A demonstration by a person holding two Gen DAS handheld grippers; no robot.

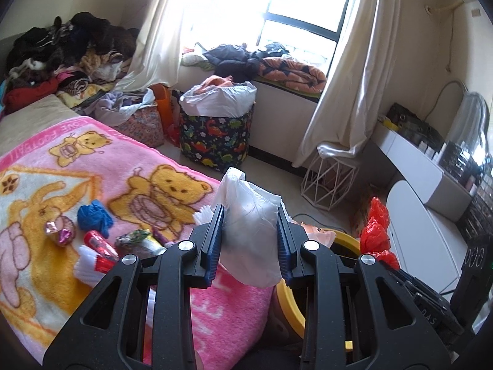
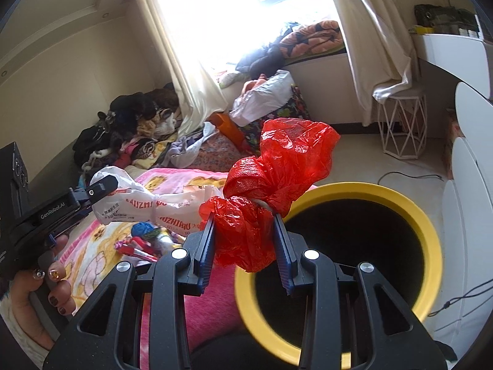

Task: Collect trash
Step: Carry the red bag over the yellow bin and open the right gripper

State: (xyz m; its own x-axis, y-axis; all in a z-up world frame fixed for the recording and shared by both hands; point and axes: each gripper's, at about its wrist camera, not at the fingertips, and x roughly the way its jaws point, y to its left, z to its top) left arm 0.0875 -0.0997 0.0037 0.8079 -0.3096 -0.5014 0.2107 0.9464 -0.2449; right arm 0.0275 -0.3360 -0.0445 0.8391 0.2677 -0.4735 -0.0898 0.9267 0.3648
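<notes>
white bag (image 2: 148, 206) — printed "uzhi" — in left claw (image 1: 249, 234).

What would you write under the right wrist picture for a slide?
Right gripper holding a red bag at the yellow bin's rim, with wrappers on the bed.

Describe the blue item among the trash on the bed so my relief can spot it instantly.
On the pink teddy-bear blanket, look at the litter cluster near its edge. The blue crumpled wad lies above the red wrapper; it is the only solid blue, soft-looking piece there.
</notes>
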